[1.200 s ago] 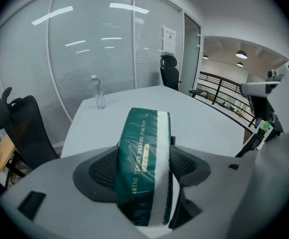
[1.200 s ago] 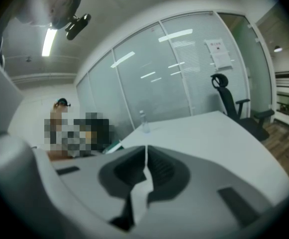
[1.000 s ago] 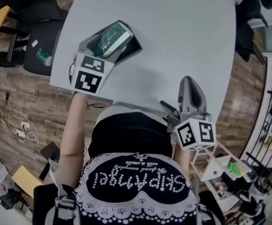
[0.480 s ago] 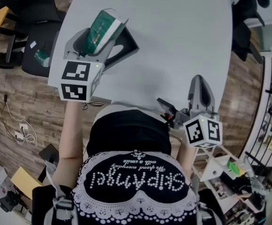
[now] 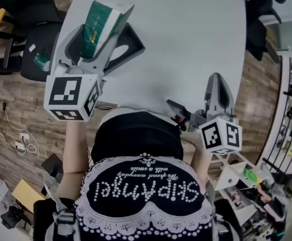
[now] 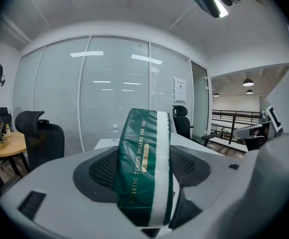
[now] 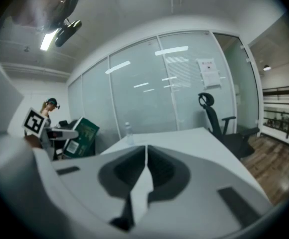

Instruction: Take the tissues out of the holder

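A green and white tissue pack [image 5: 103,23] is clamped between the two jaws of my left gripper [image 5: 100,40], which is raised well above the white table [image 5: 186,34]. Close up, the tissue pack [image 6: 144,158] stands upright in the left gripper [image 6: 145,179], pressed by the dark pads on both sides. A dark holder [image 5: 131,40] lies on the table just right of and below the pack, partly hidden by the gripper. My right gripper [image 5: 219,80] is shut and empty near the table's front right edge; its jaws meet in the right gripper [image 7: 145,159] view.
Office chairs stand off the table's left side [image 5: 35,39] and right side [image 5: 256,34]. A small water bottle [image 7: 129,131] stands at the table's far end. A white shelf with small items [image 5: 246,179] is at lower right. The person's torso fills the bottom.
The left gripper has risen with the tissue pack, lifting it up and away from the dark holder. The right gripper has shifted slightly to the right and stayed shut.
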The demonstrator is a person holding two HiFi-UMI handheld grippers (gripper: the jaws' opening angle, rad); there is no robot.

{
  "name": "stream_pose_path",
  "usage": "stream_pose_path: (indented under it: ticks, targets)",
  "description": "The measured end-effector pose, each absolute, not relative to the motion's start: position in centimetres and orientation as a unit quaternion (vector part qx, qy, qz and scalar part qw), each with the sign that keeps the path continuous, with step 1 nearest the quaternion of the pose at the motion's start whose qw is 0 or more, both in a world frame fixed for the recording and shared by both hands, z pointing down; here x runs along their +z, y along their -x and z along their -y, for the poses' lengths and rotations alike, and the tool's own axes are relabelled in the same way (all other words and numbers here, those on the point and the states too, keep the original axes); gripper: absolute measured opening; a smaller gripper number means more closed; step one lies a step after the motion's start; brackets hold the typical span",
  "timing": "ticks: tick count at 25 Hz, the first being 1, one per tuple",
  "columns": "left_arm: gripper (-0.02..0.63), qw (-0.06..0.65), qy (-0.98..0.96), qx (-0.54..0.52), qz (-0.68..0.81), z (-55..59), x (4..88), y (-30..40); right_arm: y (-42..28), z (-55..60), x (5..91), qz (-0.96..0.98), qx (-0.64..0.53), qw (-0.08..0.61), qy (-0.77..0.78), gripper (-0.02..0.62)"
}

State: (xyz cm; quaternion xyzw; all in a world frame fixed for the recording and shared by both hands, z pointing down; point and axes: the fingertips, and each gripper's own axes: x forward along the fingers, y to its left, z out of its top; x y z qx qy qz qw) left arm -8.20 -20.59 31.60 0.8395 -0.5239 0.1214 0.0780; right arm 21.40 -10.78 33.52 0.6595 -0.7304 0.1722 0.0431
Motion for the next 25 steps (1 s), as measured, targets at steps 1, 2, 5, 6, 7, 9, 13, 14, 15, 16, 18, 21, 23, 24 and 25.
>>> stream_pose_path:
  ticks: [1, 2, 5, 6, 7, 9, 13, 14, 15, 16, 18, 21, 23, 24, 25]
  targets:
    - [0.336, 0.071, -0.84, 0.114, 0.526, 20.4, 30.8, 8.3, -21.4, 10.8, 33.2, 0.731, 0.17, 0.043, -0.66, 0.035]
    - [0.334, 0.065, -0.839, 0.106, 0.529, 20.3, 30.0, 8.5, -21.3, 10.8, 32.9, 0.731, 0.168, 0.043, -0.66, 0.035]
    - [0.334, 0.052, -0.837, 0.085, 0.537, 19.6, 27.7, 9.4, -20.8, 11.1, 31.6, 0.733, 0.161, 0.044, -0.659, 0.035]
    - [0.334, 0.051, -0.837, 0.079, 0.539, 19.4, 27.1, 9.7, -20.6, 11.1, 31.3, 0.734, 0.158, 0.044, -0.659, 0.034]
    - [0.334, 0.051, -0.837, 0.073, 0.54, 19.2, 26.7, 9.9, -20.6, 11.2, 31.2, 0.734, 0.157, 0.042, -0.66, 0.034]
    - [0.334, 0.053, -0.836, 0.062, 0.542, 18.8, 26.3, 10.1, -20.6, 11.3, 31.1, 0.734, 0.155, 0.038, -0.661, 0.034]
    - [0.334, 0.057, -0.834, 0.046, 0.547, 18.3, 26.1, 10.4, -20.8, 11.5, 31.2, 0.734, 0.151, 0.04, -0.66, 0.034]
    - [0.334, 0.057, -0.833, 0.041, 0.549, 18.1, 25.9, 10.5, -20.9, 11.5, 31.2, 0.733, 0.151, 0.038, -0.662, 0.034]
    - [0.334, 0.058, -0.832, 0.036, 0.551, 17.8, 25.7, 10.6, -21.0, 11.4, 31.1, 0.732, 0.151, 0.037, -0.663, 0.034]
    - [0.334, 0.058, -0.831, 0.031, 0.553, 17.5, 25.5, 10.8, -21.0, 11.4, 31.0, 0.732, 0.149, 0.038, -0.663, 0.034]
    - [0.334, 0.058, -0.828, 0.025, 0.557, 16.9, 25.3, 11.0, -21.1, 11.4, 30.8, 0.732, 0.146, 0.039, -0.665, 0.034]
    - [0.335, 0.058, -0.825, 0.021, 0.562, 16.1, 25.2, 11.4, -21.5, 11.4, 30.8, 0.728, 0.148, 0.036, -0.668, 0.034]
    - [0.334, 0.059, -0.824, 0.019, 0.563, 15.7, 25.2, 11.7, -21.6, 11.3, 30.7, 0.727, 0.148, 0.033, -0.67, 0.034]
    - [0.334, 0.06, -0.823, 0.018, 0.564, 15.4, 25.2, 12.0, -21.6, 11.3, 30.6, 0.727, 0.147, 0.032, -0.67, 0.034]
    - [0.336, 0.06, -0.822, 0.017, 0.566, 15.2, 25.2, 12.3, -21.5, 11.2, 30.5, 0.727, 0.146, 0.031, -0.67, 0.034]
